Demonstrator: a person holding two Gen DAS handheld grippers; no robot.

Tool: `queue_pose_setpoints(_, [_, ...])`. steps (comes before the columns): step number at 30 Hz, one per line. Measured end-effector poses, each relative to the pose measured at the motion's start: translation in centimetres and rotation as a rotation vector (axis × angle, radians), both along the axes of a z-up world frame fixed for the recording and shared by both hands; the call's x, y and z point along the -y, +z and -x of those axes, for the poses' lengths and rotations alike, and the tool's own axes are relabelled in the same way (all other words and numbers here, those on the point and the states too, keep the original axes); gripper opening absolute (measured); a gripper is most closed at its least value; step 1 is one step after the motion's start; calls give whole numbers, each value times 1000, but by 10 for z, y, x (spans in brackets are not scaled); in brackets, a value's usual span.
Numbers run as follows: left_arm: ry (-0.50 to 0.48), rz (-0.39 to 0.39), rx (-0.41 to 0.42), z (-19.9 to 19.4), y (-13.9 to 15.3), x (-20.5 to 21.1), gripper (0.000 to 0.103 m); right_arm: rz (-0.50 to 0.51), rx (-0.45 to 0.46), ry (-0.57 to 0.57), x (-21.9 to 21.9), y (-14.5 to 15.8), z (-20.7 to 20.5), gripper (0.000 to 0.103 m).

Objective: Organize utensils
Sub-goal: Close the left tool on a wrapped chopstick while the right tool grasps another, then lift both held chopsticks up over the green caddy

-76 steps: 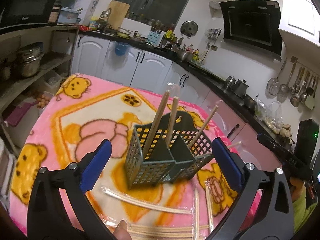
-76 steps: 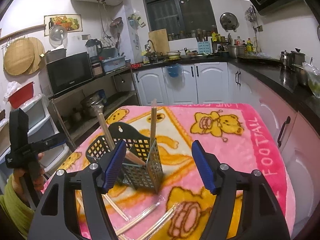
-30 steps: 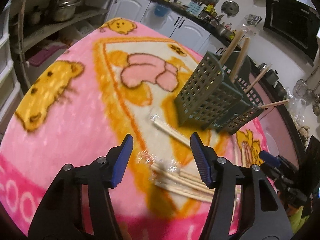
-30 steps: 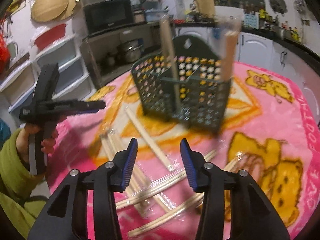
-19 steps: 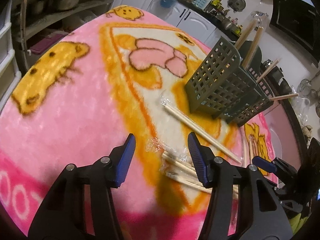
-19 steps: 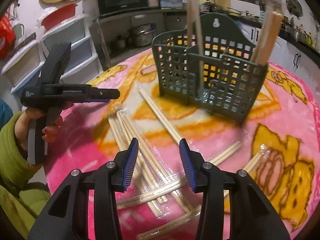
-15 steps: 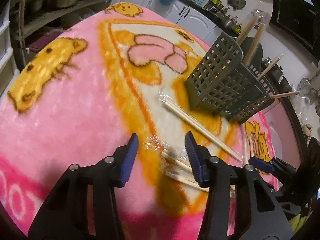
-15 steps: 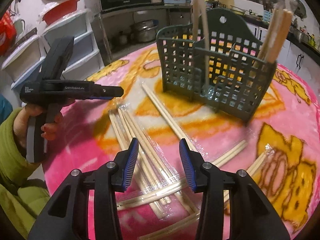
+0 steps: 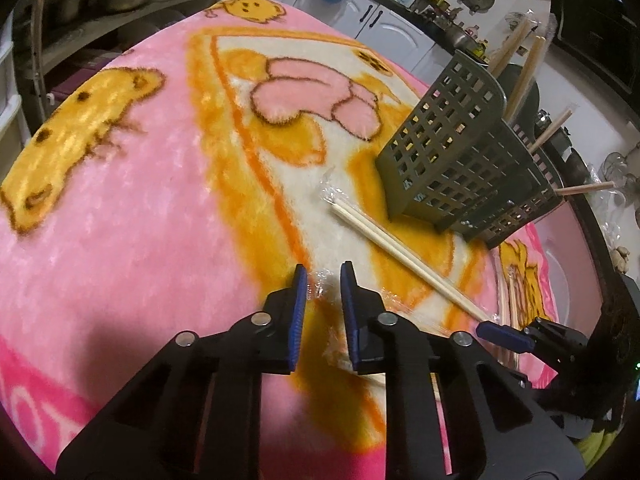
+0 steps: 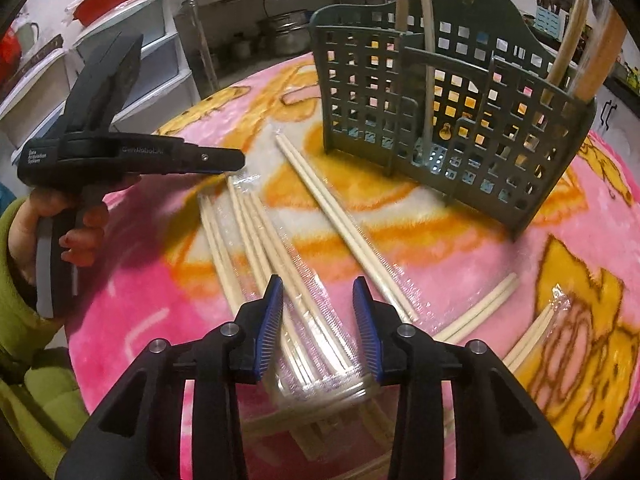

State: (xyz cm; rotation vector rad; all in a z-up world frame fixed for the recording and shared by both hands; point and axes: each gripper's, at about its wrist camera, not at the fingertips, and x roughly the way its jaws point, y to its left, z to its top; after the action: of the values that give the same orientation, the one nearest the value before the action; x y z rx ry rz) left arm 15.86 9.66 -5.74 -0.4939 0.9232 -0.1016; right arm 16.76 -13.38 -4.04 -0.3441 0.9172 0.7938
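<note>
Standing in the green basket [image 10: 452, 120] are a few chopsticks; many wrapped chopsticks [image 10: 280, 264] lie beside it. Left tongs [image 9: 323, 280] narrow, right tongs [image 10: 318, 308] half open, both empty.

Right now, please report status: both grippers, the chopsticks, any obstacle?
Left gripper narrowly open at a wrapper end. Right gripper open over wrapped chopsticks. Basket holds several pairs. One loose pair lies between; nothing blocking.

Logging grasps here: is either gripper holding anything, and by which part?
Nothing is clamped. The left gripper straddles a chopstick wrapper at its crinkled end, gap showing; the right gripper hangs open over wrapped chopsticks.
</note>
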Motion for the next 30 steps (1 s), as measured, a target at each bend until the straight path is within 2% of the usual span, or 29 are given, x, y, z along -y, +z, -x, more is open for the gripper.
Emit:
queue_pose_setpoints(15, [-5,15,-5,-10,-1,-3,3,72,-33,78,-51,-3,-29,31])
queue_pose_setpoints(19, [-5,26,0,-11,1,-4,2,104,-38,128,-73,-3,-33,30])
queue_pose_setpoints(23, [-2,39,9,-11,4,-8,2,142,-38,158,-90,-9,-40,27])
queue_pose_setpoints(27, [7,48,31,-10,12,-13,1,125,-54,170,-95,-5,-48,13])
queue_pose_setpoints(30, [13,55,56,-9,20,-16,1,87,-58,170,-95,4,-48,12])
